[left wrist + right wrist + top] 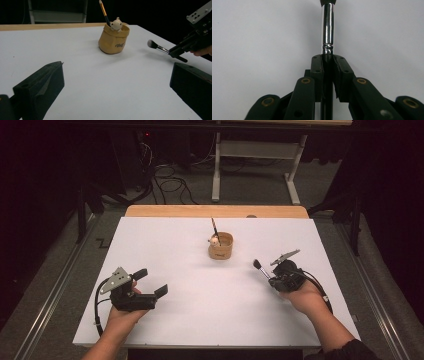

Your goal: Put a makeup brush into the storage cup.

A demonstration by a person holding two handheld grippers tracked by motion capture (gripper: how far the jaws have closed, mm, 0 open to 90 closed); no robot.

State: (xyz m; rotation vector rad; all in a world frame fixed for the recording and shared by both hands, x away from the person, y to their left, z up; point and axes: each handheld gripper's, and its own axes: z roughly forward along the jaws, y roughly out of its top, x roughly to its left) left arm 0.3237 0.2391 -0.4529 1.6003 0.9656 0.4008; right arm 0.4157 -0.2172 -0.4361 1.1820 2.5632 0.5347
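Right gripper (270, 276): clenched on makeup brush (260, 268) handle, above table (200, 320).
Left gripper (151, 282): released, idle.
Technique: tilt brush upright, lower handle-first into holder (220, 246) beside 1 brush (214, 226).

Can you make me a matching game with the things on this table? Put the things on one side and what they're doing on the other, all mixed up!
Things:
1. makeup brush
2. tan cup
3. left gripper
4. gold-handled brush

What they're doing:
A. jaws wide open, nothing between them
B. standing in the cup, beside a little bear figure
C. clamped in the right gripper, bristles pointing toward the cup
D. sitting on the white table, near the far middle

Pairs: 1-C, 2-D, 3-A, 4-B
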